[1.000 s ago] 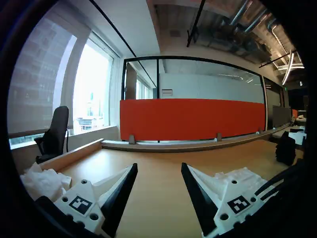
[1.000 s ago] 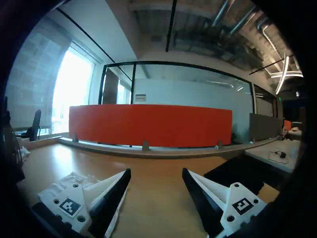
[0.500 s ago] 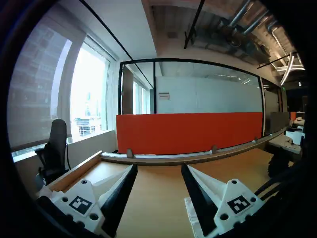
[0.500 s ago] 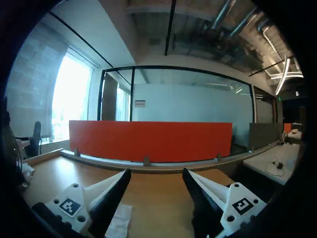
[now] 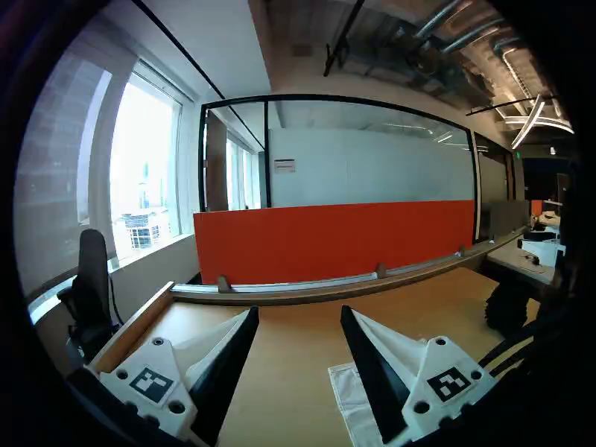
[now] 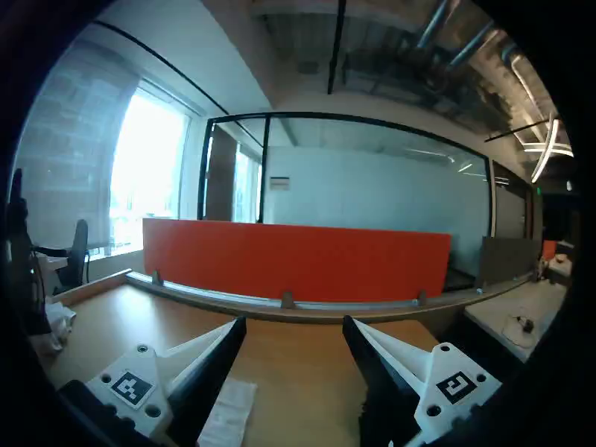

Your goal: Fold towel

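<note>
- Over the wooden table [image 5: 287,398], the left gripper [image 5: 298,346] is hovering with its fingers spread wide and nothing between them.
- In the left gripper view, the white towel [image 5: 346,398] is lying flat on the table, low down, partly under the right-hand finger. Cannot tell if that finger is touching it.
- The right gripper [image 6: 294,356] is also hanging over the table, fingers apart, gripping nothing.
- In the right gripper view, the towel [image 6: 231,408] is lying flat just inside the left-hand finger, close below the gripper.
- An orange divider panel [image 5: 335,238] is standing straight ahead of both grippers, running along the table's far edge.
- A crumpled white cloth [image 6: 58,326] is sitting far off to the left of the right gripper, near the table edge.
- An office chair [image 5: 89,287] is standing left of the left gripper, beside the bright window [image 5: 141,194].
- A black object [image 5: 506,305] is sitting on the table well to the right of the left gripper. Cannot tell what it is.
- A paler desk [image 6: 514,313] is showing ahead-right of the right gripper, past the table.
</note>
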